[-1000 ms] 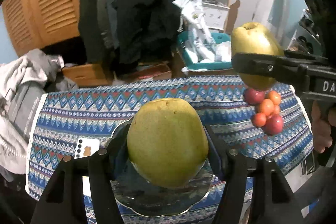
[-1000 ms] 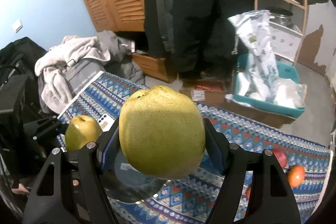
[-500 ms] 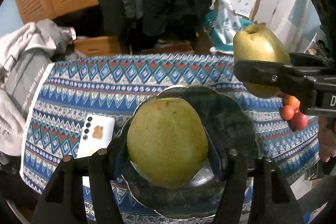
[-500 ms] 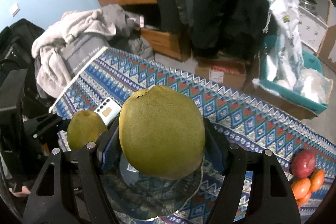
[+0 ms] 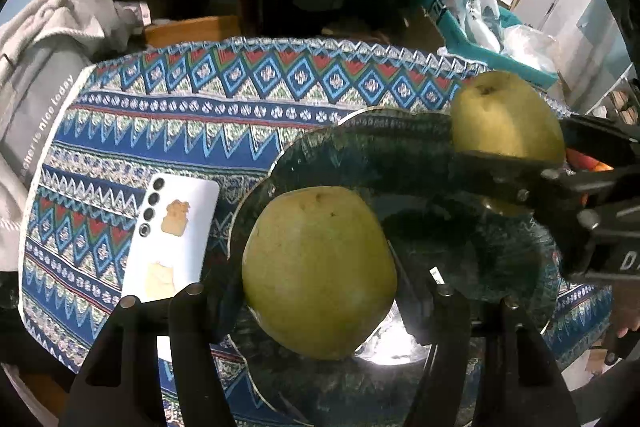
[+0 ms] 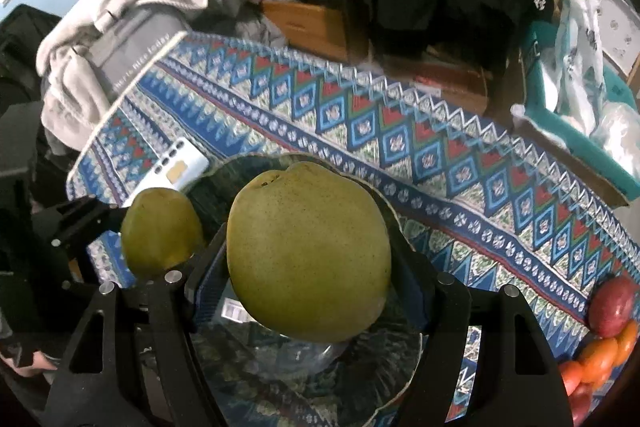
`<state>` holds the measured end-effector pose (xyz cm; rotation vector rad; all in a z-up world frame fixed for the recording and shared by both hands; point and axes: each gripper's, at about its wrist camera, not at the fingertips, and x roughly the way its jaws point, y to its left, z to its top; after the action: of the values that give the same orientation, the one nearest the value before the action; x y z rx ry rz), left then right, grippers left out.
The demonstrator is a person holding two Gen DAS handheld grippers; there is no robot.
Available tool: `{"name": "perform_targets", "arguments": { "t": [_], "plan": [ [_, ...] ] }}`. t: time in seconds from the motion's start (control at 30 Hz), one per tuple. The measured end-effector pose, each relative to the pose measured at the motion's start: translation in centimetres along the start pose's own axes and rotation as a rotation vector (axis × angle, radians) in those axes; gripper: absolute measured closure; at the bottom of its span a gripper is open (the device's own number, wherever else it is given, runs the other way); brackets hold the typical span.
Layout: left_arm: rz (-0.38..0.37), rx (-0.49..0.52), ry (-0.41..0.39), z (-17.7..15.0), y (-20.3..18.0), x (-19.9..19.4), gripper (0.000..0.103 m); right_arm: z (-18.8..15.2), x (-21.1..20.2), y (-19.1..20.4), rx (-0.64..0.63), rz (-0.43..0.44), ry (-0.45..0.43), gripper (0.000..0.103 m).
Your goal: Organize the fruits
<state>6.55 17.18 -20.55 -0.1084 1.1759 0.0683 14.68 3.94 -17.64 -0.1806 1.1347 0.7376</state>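
My left gripper [image 5: 320, 291] is shut on a large yellow-green pear [image 5: 318, 273] and holds it over the near left part of a dark glass plate [image 5: 360, 155] on the patterned cloth. My right gripper [image 6: 308, 279] is shut on a second pear [image 6: 308, 255] above the same plate [image 6: 248, 379]. In the left wrist view the right gripper's pear [image 5: 506, 119] hangs over the plate's far right rim. In the right wrist view the left gripper's pear [image 6: 160, 233] shows at the plate's left edge.
A white phone [image 5: 170, 239] lies face down on the cloth left of the plate. A pile of red and orange fruits [image 6: 604, 331] sits at the table's right end. Grey clothes [image 5: 44, 39] lie off the left side. A teal bin [image 5: 488, 39] stands behind the table.
Both grippers have tilted down and come lower toward the plate, each still holding its pear. The plate now fills more of both views.
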Motion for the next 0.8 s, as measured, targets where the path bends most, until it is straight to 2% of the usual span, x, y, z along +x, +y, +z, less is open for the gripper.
{"name": "perform_targets", "arguments": {
  "t": [0.5, 0.63, 0.8],
  "plan": [
    [0.019, -0.013, 0.117, -1.3, 0.2, 3.5, 0.037, -1.8, 2.9, -0.1, 0.001, -0.019, 0.084, 0.03],
    [0.033, -0.002, 0.072, -1.2, 0.0, 2.2, 0.035, -1.9, 3.0, -0.3, 0.018, -0.012, 0.087, 0.03],
    [0.01, -0.018, 0.067, -1.1, 0.3, 0.9, 0.035, -1.9, 3.1, -0.5, 0.039, -0.003, 0.088, 0.03]
  ]
}}
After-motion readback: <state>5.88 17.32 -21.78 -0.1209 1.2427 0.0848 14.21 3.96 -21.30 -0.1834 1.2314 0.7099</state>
